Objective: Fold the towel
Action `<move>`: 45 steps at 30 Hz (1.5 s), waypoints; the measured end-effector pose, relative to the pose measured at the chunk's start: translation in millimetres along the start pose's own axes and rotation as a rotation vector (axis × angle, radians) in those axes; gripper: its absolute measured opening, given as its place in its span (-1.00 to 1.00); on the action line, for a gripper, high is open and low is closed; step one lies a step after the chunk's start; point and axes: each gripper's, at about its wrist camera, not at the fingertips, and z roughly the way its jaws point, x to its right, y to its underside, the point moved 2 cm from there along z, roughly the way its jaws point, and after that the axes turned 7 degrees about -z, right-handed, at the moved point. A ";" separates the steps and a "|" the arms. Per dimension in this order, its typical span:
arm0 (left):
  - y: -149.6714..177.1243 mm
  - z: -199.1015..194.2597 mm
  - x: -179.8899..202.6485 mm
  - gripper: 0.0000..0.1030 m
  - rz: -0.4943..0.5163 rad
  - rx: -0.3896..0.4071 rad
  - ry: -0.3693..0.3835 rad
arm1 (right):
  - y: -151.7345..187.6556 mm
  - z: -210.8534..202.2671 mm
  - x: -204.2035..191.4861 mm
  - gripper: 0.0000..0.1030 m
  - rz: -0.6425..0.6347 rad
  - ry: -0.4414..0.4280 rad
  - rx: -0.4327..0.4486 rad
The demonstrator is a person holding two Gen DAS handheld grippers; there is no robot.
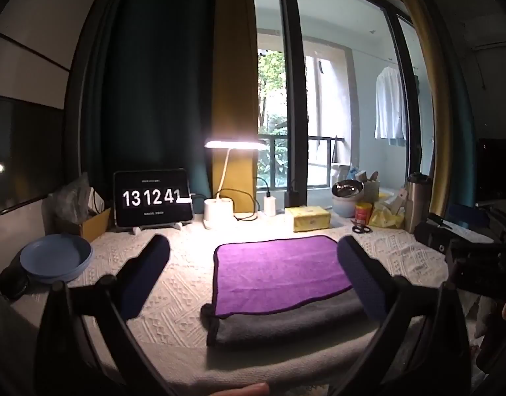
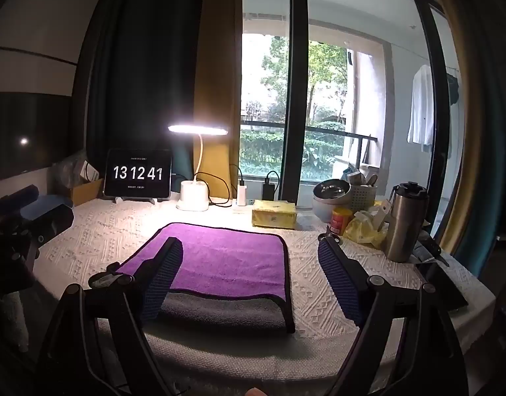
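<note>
The purple-and-grey microfibre towel [image 1: 279, 274] lies near the front edge of the white textured worktop [image 1: 173, 283], folded once, purple layer over a grey strip showing nearest the front. The left hand-held gripper [image 1: 253, 254] and the right hand-held gripper [image 2: 249, 257] both hover spread wide, holding nothing. The first fold looks finished; next, each should pinch a corner for a second fold
</note>
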 end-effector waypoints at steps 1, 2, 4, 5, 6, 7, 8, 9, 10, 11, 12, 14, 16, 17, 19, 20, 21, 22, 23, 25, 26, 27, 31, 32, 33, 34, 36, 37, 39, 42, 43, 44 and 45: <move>0.2 0.2 0.2 0.99 0.000 0.000 0.000 | 0.2 0.1 -0.2 0.68 -0.002 0.001 -0.001; 0.1 0.1 0.5 0.99 0.001 0.000 -0.001 | 0.4 0.1 -0.4 0.68 -0.003 0.001 -0.001; 0.1 0.0 -0.6 0.99 -0.001 0.000 0.000 | 0.6 0.1 -0.5 0.68 -0.005 0.003 -0.002; 0.4 0.0 0.2 0.99 -0.002 -0.003 -0.001 | 0.6 -0.1 -0.5 0.68 -0.005 0.004 -0.001; 1.2 -0.1 1.1 0.99 -0.003 -0.005 -0.002 | 0.6 -0.1 -0.4 0.68 -0.006 0.006 -0.001; 1.6 -0.2 1.7 0.99 -0.003 -0.006 -0.002 | 0.5 -0.1 -0.3 0.68 -0.006 0.007 -0.001; 2.1 -0.8 2.8 0.99 -0.003 -0.006 -0.003 | 0.4 0.1 -0.3 0.68 -0.006 0.008 -0.001; 2.1 -0.6 2.1 0.99 -0.004 -0.007 -0.003 | 0.2 0.2 -0.4 0.68 -0.007 0.009 -0.002; 2.1 -0.6 1.5 0.99 -0.004 -0.007 -0.002 | 0.8 0.2 -1.7 0.68 -0.007 0.001 0.001; 2.8 -1.5 2.6 0.99 -0.005 -0.008 -0.003 | 0.4 0.0 -2.0 0.68 -0.008 -0.002 0.001; 2.5 -0.8 1.8 0.99 -0.005 -0.009 -0.003 | -0.5 -0.5 -2.0 0.68 -0.010 -0.003 0.002; 2.8 -1.0 2.3 0.99 -0.006 -0.011 -0.002 | -1.2 0.0 -1.6 0.68 -0.010 -0.003 0.000; 3.1 0.0 0.6 0.99 -0.007 -0.011 -0.002 | 1.9 0.3 -1.3 0.68 -0.011 -0.003 0.000; 3.4 -0.3 1.2 0.99 -0.007 -0.010 -0.001 | 1.9 0.5 -1.6 0.68 -0.011 -0.003 0.000; 2.7 0.2 0.4 0.99 -0.007 -0.011 -0.002 | 1.2 0.4 -1.2 0.68 -0.011 -0.004 0.000; 3.3 -0.1 1.1 0.99 -0.007 -0.012 -0.002 | 1.0 0.1 -1.1 0.68 -0.011 -0.004 0.000; 2.5 0.1 0.5 0.99 -0.007 -0.012 -0.003 | 1.3 -0.1 -1.1 0.68 -0.011 -0.004 0.000; 2.4 0.1 0.2 0.99 -0.008 -0.011 -0.003 | 1.3 -0.3 -0.8 0.68 -0.011 -0.004 0.000; 2.8 -0.5 0.8 0.99 -0.009 -0.010 -0.004 | 1.4 -0.4 -0.8 0.68 -0.010 -0.004 0.001; 2.7 0.8 -0.9 0.99 -0.010 -0.013 -0.003 | 0.3 0.9 -1.2 0.68 -0.009 -0.005 -0.001; 2.7 0.9 -1.0 0.99 -0.011 -0.012 -0.002 | 0.0 0.9 -1.5 0.68 -0.010 -0.005 0.000; 2.4 1.3 -0.8 0.99 -0.011 -0.013 -0.002 | -0.1 0.6 -2.4 0.68 -0.012 -0.003 0.001; 3.7 1.3 -1.2 0.99 -0.010 -0.017 0.000 | -0.2 0.5 -1.8 0.68 -0.011 -0.003 -0.001; 4.2 1.4 -1.6 0.99 -0.011 -0.017 0.000 | -0.2 0.4 -1.3 0.68 -0.011 -0.004 0.000; 4.0 1.6 -1.6 0.99 -0.011 -0.016 -0.001 | -0.5 0.1 -1.3 0.68 -0.010 -0.004 0.000; 4.2 1.5 -1.7 0.99 -0.011 -0.014 -0.002 | -1.4 -0.3 -1.7 0.68 -0.009 -0.004 0.000; 3.7 1.5 -1.4 0.99 -0.014 -0.015 -0.003 | -1.9 -0.1 -0.8 0.68 -0.009 -0.005 0.001; 3.5 1.5 -1.3 0.99 -0.013 -0.016 -0.003 | -2.2 -0.5 -1.1 0.68 -0.009 -0.005 0.002; 3.4 1.6 -1.5 0.99 -0.013 -0.015 -0.003 | -2.5 -0.8 -1.1 0.68 -0.010 -0.004 0.003; 3.2 1.4 -1.9 0.99 -0.014 -0.015 -0.003 | -2.7 -1.1 -1.1 0.68 -0.010 -0.003 0.004; 3.2 1.4 -1.9 0.99 -0.014 -0.015 -0.003 | -2.8 -1.0 -0.9 0.68 -0.010 -0.004 0.005; 3.3 1.4 -2.0 0.99 -0.013 -0.015 -0.003 | -2.9 -1.2 -1.0 0.68 -0.009 -0.003 0.006; 3.5 1.4 -2.0 0.99 -0.013 -0.016 -0.002 | -2.9 -1.4 -1.1 0.68 -0.008 -0.003 0.007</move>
